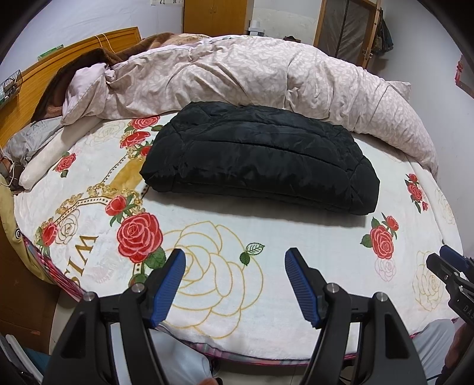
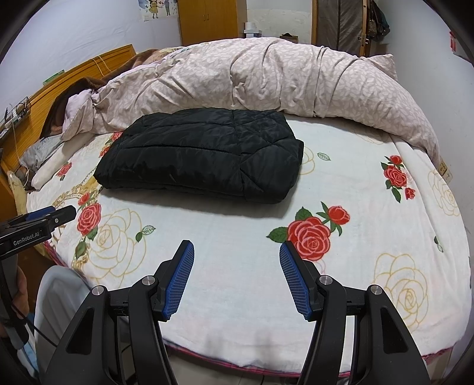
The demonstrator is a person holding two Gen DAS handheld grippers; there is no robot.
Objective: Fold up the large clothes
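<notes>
A black quilted jacket point(image 1: 260, 157) lies folded into a thick rectangle on the rose-patterned bed blanket point(image 1: 237, 231). It also shows in the right wrist view point(image 2: 204, 154). My left gripper point(image 1: 235, 257) is open and empty, held above the blanket's near edge, well short of the jacket. My right gripper point(image 2: 237, 250) is open and empty, also near the front edge. The right gripper shows at the right edge of the left wrist view point(image 1: 450, 266), and the left gripper at the left edge of the right wrist view point(image 2: 44, 219).
A pale leaf-print duvet point(image 1: 251, 77) is bunched along the far side of the bed behind the jacket. A wooden headboard point(image 1: 59, 59) and pillows stand at the left. A wardrobe point(image 2: 207, 20) and a door are at the back wall.
</notes>
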